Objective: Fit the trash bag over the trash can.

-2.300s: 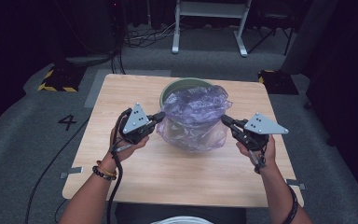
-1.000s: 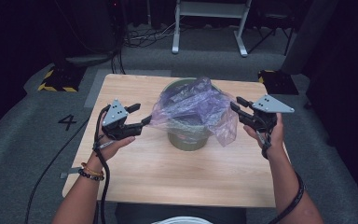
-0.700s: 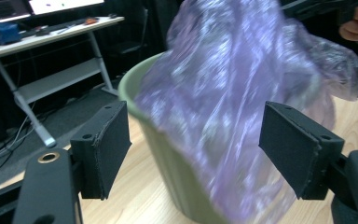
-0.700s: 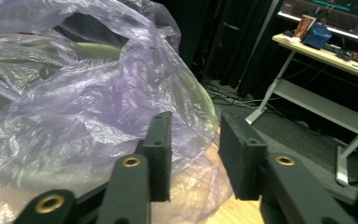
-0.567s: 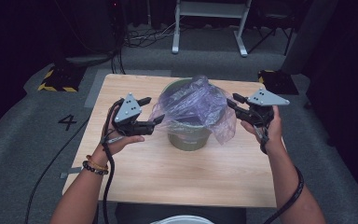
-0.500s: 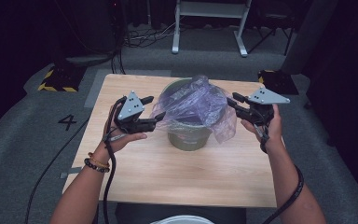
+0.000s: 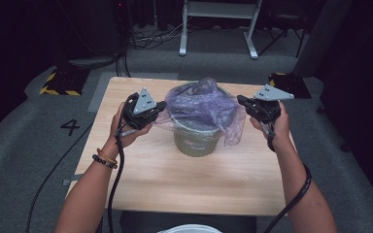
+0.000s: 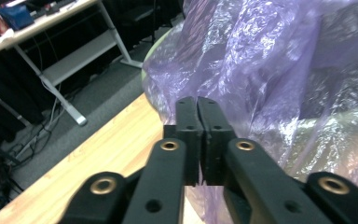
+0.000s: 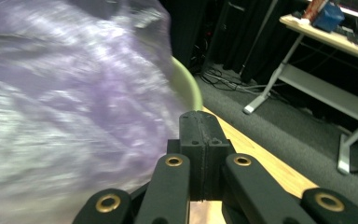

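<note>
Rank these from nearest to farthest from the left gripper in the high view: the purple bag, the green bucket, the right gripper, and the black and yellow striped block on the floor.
From the left gripper:
1. Purple bag, right at its jaws.
2. Green bucket, just beyond, at table centre.
3. Striped block on the floor at far left and right gripper across the bucket: too close to call.

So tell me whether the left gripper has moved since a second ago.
Yes. The left gripper has shifted right across the table, toward the bucket, and its jaws have just been closing on the purple bag.

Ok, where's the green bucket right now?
In the high view, the green bucket stands mid-table between the left gripper and right gripper, draped with the purple plastic bag.
</note>
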{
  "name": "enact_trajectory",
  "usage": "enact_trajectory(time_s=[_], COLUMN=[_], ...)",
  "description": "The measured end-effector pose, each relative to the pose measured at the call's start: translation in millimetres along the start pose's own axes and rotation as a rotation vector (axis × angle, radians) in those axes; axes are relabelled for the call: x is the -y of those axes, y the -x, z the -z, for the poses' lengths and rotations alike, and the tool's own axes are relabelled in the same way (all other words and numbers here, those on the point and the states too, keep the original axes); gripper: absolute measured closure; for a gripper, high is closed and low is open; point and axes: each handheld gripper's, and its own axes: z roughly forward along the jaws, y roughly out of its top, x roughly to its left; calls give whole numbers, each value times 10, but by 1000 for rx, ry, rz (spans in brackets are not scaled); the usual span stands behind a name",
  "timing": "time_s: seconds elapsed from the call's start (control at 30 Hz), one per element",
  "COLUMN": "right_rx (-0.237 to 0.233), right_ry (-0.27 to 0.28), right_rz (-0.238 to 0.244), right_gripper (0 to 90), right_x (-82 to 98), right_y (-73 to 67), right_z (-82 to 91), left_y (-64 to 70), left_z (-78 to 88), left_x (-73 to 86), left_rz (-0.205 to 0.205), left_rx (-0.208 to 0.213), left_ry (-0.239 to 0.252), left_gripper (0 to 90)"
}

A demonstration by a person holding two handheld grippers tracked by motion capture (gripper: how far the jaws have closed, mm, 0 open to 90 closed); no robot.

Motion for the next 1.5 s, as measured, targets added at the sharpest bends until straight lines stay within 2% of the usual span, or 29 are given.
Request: enact_trajectory(time_s=[0.07,0.1,0.13,0.17,0.27,0.33,0.37,0.43,0.47,0.6,0.77,0.87,0.97,1.03,1.1,1.2,1.27,1.33,1.37,1.4,1.43,1.5], right_rx=[15,19,28,34,35,34,35,14,-4,-65,-78,-112,-168,-184,-225,-234,-232,-227,-209,-218,-224,-209], right_ry=[-12,-14,-19,-20,-6,36,58,75,97,145,165,190,187,173,152,105,66,60,53,56,67,66], right_rz=[-7,-11,-14,-21,-48,-68,-45,-38,-51,-65,-54,-48,-41,-43,-49,-72,-108,-122,-124,-137,-161,-153], right_gripper=[900,900,900,900,857,741,620,565,526,451,383,346,311,310,291,290,290,290,298,307,368,397], right_x=[26,35,49,58,73,76,71,77,87,137,210,253,307,329,361,386,397,403,406,404,397,388], right_y=[39,53,76,94,123,97,36,-13,-51,-187,-313,-389,-542,-629,-759,-870,-883,-879,-868,-860,-846,-843], right_z=[-44,-57,-78,-91,-83,17,134,237,325,554,740,826,820,788,726,610,530,508,471,460,443,424], left_y=[-26,-43,-64,-84,-82,-47,-14,10,19,59,75,69,68,77,93,104,101,96,94,92,94,99], left_z=[-27,-45,-56,-61,-51,-40,-31,-17,-10,24,24,22,4,-12,-26,-39,-38,-38,-40,-41,-47,-52], left_x=[19,32,44,54,77,93,106,120,124,137,144,151,165,174,186,199,206,213,217,220,224,228], left_rz=[2,8,26,48,54,41,30,25,25,26,18,22,31,29,31,36,38,37,38,38,39,40], left_rx=[-6,-25,-27,-19,-4,5,4,12,14,20,21,23,19,22,26,30,33,35,35,35,37,40], left_ry=[-13,-15,-7,-3,20,20,14,10,14,24,13,11,6,1,1,-1,1,2,2,1,2,7], left_gripper=[895,895,894,877,878,888,895,897,897,897,898,898,898,898,898,898,898,898,898,898,898,898])
